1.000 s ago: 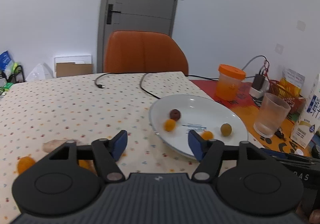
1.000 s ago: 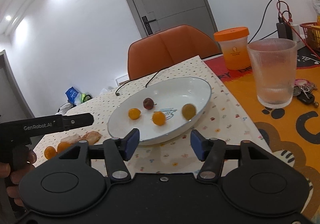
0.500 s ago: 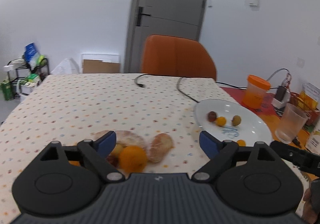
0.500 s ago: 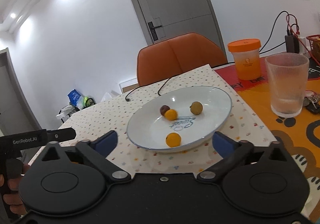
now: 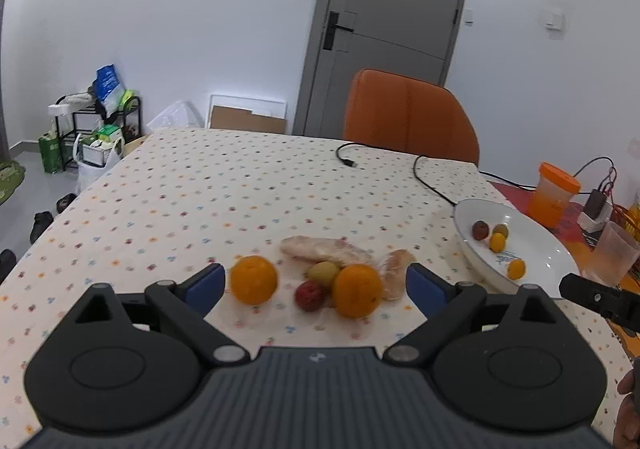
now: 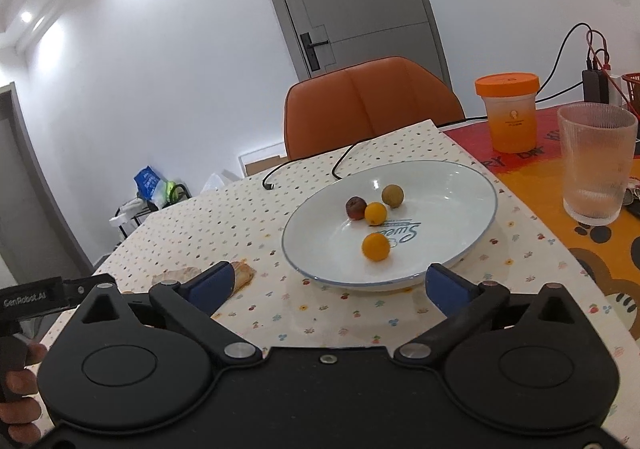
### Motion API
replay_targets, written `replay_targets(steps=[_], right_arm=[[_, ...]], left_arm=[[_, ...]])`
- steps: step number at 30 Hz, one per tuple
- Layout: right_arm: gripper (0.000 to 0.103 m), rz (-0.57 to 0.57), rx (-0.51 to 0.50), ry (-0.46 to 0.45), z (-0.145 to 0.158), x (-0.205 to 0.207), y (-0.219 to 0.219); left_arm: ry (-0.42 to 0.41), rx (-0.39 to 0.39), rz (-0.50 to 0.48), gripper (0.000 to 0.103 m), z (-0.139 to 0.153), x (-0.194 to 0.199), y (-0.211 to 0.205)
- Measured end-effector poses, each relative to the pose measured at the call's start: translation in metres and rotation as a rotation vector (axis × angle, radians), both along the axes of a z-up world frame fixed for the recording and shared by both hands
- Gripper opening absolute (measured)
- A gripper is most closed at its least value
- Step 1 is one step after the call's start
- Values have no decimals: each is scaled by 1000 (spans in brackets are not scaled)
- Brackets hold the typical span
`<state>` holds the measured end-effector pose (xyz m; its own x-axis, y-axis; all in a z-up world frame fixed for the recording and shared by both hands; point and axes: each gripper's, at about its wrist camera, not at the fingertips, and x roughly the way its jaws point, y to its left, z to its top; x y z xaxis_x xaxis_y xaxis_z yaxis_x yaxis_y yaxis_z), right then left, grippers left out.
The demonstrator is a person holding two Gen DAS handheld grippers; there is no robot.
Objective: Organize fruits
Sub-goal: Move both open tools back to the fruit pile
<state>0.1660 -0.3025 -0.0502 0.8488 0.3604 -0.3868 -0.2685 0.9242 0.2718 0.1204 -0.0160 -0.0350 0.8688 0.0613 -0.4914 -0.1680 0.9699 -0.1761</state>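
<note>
Two oranges [image 5: 253,279] [image 5: 357,291], a small red fruit [image 5: 309,296] and a greenish one [image 5: 323,272] lie on the dotted tablecloth beside peeled segments [image 5: 320,249]. My left gripper [image 5: 316,283] hovers just before this pile; its jaws are opening and the pads touch nothing. The white plate [image 6: 440,201] holds a dark red fruit [image 6: 355,207], a brownish-green one [image 6: 392,195] and two small orange ones [image 6: 375,213] [image 6: 375,246]. My right gripper [image 6: 329,284] stands open at the plate's near rim, with nothing between its fingers.
An orange chair [image 6: 372,105] stands behind the table. A black cable [image 5: 424,177] runs past the plate [image 5: 536,245]. An orange-lidded jar [image 6: 507,113] and a ribbed glass [image 6: 596,165] stand right of the plate. A hand [image 6: 16,389] holds the left gripper's handle.
The left view swung from the plate to the fruit pile on the cloth, and its jaws spread. The right jaws opened wide and drew back a little from the plate.
</note>
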Motion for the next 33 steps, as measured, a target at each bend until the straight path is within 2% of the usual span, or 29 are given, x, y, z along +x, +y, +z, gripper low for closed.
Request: replay_targets(steps=[11, 17, 21, 29, 33], right_arm=[[103, 81, -34, 3, 0, 1, 34], [103, 108, -50, 24, -2, 3, 50], [103, 155, -62, 71, -4, 7, 60], [103, 194, -96, 68, -9, 7, 77], [98, 237, -99, 60, -10, 6, 84]], left_arm=[[2, -10, 40, 97, -5, -12, 28], [9, -25, 59, 97, -11, -17, 42], [27, -44, 69, 97, -16, -17, 51], [30, -64, 73, 97, -25, -16, 59], [28, -78, 85, 95, -29, -14, 63]])
